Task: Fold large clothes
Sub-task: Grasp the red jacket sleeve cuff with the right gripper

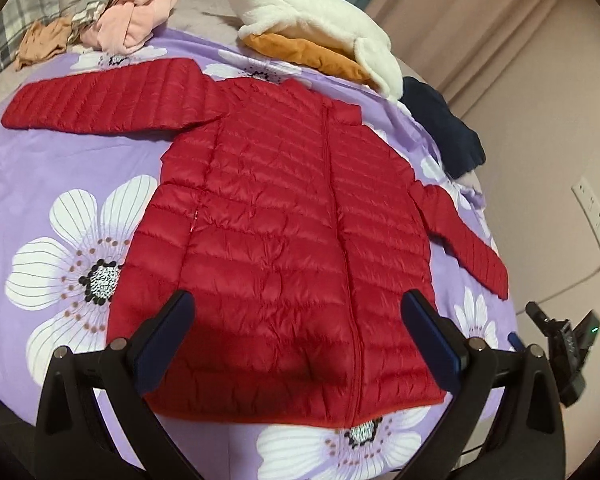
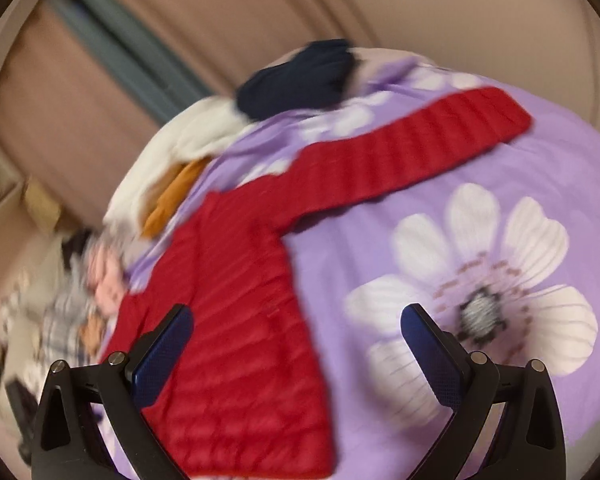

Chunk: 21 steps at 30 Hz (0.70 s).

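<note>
Left gripper (image 1: pixel 296 324): jaws wide apart, holding nothing, above hem of red puffer jacket (image 1: pixel 284 240). Right gripper (image 2: pixel 296 328): jaws wide, empty, over jacket's side. Jacket flat mid-bed on floral duvet (image 1: pixel 80 168), zipped, both sleeves spread. No fold made; all folding remains.

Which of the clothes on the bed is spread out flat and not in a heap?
The red puffer jacket, zipped, with both sleeves stretched out. The pink clothes, white fleece and dark navy garment lie bunched along the far edge.
</note>
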Each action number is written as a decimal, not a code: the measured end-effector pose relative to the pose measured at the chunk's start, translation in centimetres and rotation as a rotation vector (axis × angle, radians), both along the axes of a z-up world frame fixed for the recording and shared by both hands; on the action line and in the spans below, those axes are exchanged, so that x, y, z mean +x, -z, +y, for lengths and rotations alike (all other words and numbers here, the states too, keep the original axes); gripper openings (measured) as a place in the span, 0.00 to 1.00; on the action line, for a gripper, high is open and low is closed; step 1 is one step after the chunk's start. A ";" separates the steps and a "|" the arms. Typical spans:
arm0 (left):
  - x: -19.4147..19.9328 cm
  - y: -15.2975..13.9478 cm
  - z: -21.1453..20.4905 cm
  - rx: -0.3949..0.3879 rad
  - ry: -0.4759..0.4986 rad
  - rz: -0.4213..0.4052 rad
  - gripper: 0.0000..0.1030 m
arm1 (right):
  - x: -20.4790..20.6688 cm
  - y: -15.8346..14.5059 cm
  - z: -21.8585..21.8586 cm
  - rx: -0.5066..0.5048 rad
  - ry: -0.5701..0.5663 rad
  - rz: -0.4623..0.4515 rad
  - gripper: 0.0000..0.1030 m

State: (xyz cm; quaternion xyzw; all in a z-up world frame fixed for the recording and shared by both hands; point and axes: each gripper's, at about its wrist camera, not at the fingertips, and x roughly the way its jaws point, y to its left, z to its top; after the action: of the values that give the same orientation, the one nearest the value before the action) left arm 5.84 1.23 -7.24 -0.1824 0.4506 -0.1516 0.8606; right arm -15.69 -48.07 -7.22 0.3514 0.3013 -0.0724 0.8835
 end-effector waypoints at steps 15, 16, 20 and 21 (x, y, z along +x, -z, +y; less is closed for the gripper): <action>5.7 4.1 -0.7 -0.075 0.051 0.125 1.00 | 5.8 6.1 -14.2 0.221 0.267 -0.014 0.99; 6.0 4.3 -0.7 -0.070 0.049 0.130 1.00 | 6.5 6.7 -14.9 0.237 0.294 -0.002 0.99; 6.9 4.7 -1.0 -0.057 0.046 0.144 1.00 | 7.3 7.4 -16.4 0.255 0.351 -0.043 0.99; 7.1 4.8 -1.1 -0.053 0.046 0.147 1.00 | 7.7 7.3 -16.5 0.252 0.354 -0.056 0.99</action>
State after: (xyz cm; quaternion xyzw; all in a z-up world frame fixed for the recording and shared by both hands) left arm 12.92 0.10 -12.07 -0.2052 0.5124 -0.1693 0.8165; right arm -8.00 -64.57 -14.49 0.5085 0.2168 -0.1785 0.8140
